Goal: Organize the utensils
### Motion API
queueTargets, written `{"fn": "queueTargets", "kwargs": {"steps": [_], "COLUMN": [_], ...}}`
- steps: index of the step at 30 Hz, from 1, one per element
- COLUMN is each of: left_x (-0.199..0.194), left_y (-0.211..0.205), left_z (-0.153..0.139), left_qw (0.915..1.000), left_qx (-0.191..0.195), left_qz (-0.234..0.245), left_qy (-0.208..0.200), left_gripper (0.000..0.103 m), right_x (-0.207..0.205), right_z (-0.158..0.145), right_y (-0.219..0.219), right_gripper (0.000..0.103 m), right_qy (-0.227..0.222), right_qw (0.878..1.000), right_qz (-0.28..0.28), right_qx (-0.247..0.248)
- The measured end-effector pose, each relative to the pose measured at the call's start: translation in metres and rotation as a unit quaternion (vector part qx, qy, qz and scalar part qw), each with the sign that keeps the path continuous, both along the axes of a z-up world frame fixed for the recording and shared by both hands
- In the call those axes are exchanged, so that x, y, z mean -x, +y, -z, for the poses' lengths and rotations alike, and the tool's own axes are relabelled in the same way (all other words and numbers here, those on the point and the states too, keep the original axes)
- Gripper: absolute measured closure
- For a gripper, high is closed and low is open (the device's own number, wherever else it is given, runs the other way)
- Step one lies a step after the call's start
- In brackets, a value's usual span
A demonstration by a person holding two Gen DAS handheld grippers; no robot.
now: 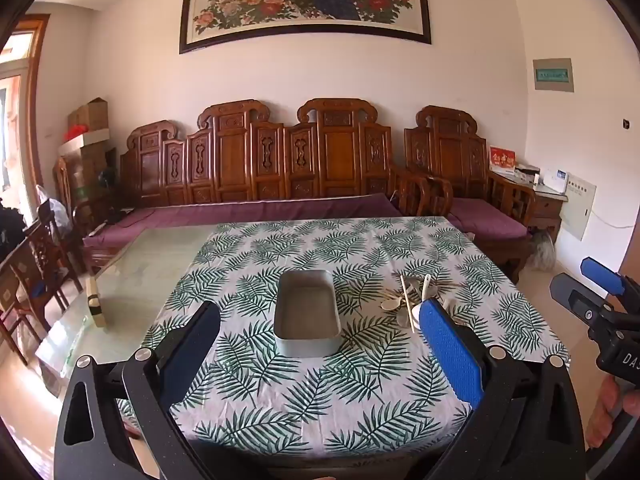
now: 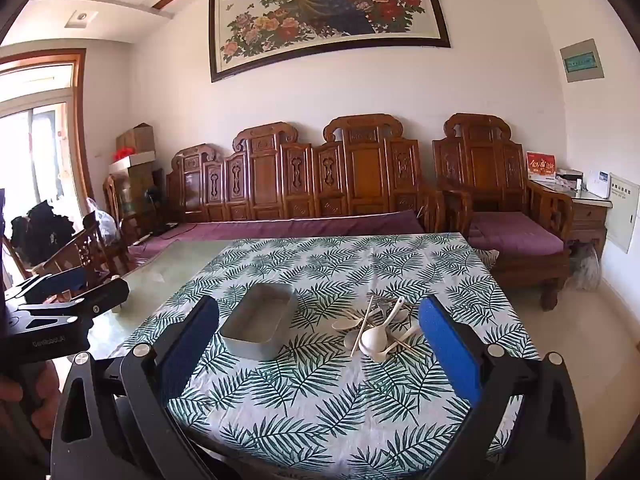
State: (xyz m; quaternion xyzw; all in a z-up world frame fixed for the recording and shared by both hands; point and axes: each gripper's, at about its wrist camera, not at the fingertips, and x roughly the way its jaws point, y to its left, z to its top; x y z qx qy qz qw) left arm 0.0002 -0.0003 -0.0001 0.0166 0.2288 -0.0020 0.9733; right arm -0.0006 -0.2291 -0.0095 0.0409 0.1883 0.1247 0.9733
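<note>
A table (image 1: 248,392) covered with a white cloth printed with green fern leaves (image 2: 304,392) carries the task's things. Near its middle sits a grey rectangular metal tray (image 1: 307,350), its long side running away from the cameras and nothing visible inside it. Just to the right of the tray, apart from it, lies a loose heap of utensils (image 2: 378,330): white ceramic spoons (image 2: 374,340), pale chopsticks (image 2: 362,330) crossing over them, and a few metal pieces at the back that are too small to name.

The left tool (image 1: 320,344) hangs above the near edge of the table with its jaws spread wide and nothing between them; the tray lies in line with the gap. The right tool (image 2: 316,344) is likewise spread wide and holds nothing, and the heap of utensils sits just inside its blue right-hand pad (image 2: 448,352). Each tool appears at the edge of the other's view, with part of a hand (image 1: 608,412) gripping its handle.

Left of the cloth the bare glass tabletop shows. Behind the table stands a carved wooden sofa (image 1: 280,156) with purple cushions, under a framed peacock-and-peony picture (image 2: 328,12).
</note>
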Motion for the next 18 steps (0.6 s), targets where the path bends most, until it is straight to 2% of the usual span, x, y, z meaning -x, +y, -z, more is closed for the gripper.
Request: {"fn": "queueTargets", "kwargs": {"steps": [18], "left_x": [-0.0003], "left_y": [0.0014], "left_z": [0.0043], "left_qw": [1.0], "left_qx": [0.004], "left_qz": [0.0], "left_qy": [-0.002], "left_gripper": [0.006], "right_x": [-0.0029], "right_z": [-0.0002], "right_y": [0.0017], "right_gripper": [0.002], "right_qy": [0.0], "right_qw": [1.0], "right_qz": [-0.001], "right_qx": [0.001]}}
